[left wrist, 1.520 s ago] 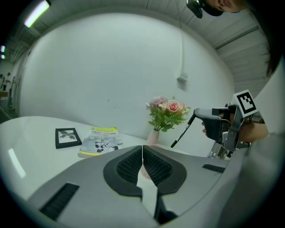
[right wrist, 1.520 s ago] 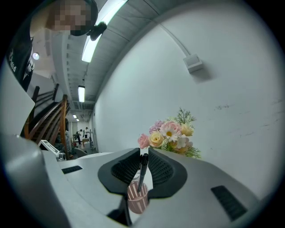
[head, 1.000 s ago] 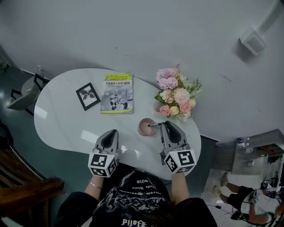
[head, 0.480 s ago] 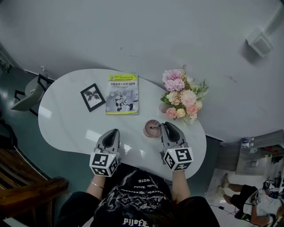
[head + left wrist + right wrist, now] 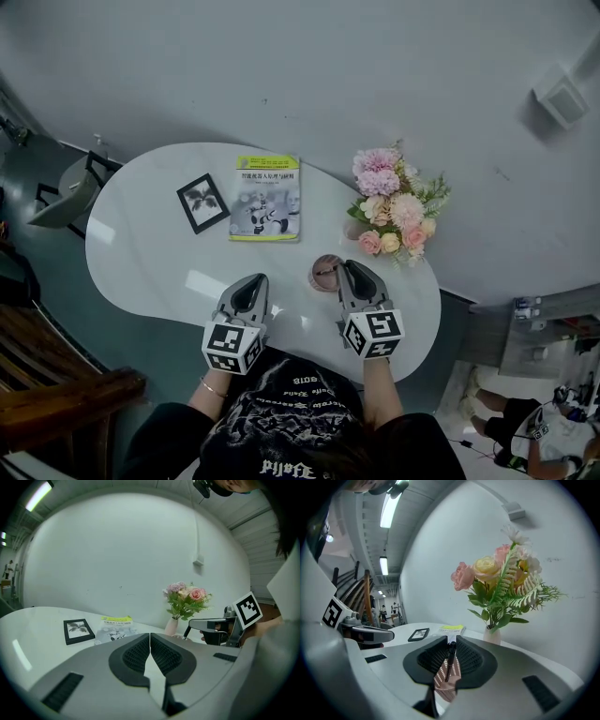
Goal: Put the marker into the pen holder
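While the head view looks down on the white desk [image 5: 141, 244], the right claw [image 5: 345, 266] holds the dark marker [image 5: 325, 271] over the pink pen holder [image 5: 322, 279]. The left claw [image 5: 253, 280] sits well apart, near the desk's front edge.

Seen in the left gripper view, the left claw [image 5: 149, 637] has its jaws pressed together with nothing between them.

Seen in the right gripper view, the right claw [image 5: 450, 642] pinches the marker [image 5: 448, 663] nearly upright, its lower end at the mouth of the pen holder [image 5: 440, 685] just beneath the jaws.
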The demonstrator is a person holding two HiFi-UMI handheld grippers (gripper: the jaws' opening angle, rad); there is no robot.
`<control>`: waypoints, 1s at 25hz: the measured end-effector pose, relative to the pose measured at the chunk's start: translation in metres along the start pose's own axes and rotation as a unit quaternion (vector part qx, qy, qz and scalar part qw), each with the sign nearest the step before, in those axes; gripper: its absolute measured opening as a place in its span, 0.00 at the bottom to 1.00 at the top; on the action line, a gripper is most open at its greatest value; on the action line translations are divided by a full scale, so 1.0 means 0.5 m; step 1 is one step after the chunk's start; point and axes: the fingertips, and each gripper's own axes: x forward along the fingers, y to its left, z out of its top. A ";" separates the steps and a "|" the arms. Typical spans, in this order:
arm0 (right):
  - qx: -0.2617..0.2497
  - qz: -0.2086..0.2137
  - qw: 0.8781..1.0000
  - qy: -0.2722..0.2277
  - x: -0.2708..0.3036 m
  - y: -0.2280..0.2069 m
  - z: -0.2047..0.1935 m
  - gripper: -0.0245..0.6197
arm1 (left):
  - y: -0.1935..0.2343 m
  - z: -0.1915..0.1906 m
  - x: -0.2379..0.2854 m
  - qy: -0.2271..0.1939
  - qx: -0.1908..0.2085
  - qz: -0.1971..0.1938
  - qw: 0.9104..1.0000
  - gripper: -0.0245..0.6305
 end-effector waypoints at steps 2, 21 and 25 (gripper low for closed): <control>0.003 0.002 1.000 0.003 0.004 -0.001 -0.006 0.16 | -0.002 -0.001 0.000 0.000 0.002 0.000 1.000 0.07; 0.064 -0.003 0.998 0.026 0.007 -0.027 -0.057 0.17 | -0.011 -0.013 -0.005 0.008 0.010 0.005 1.000 0.07; 0.072 -0.009 0.997 0.034 0.007 -0.036 -0.065 0.17 | -0.009 -0.017 -0.006 0.010 0.010 0.006 1.000 0.07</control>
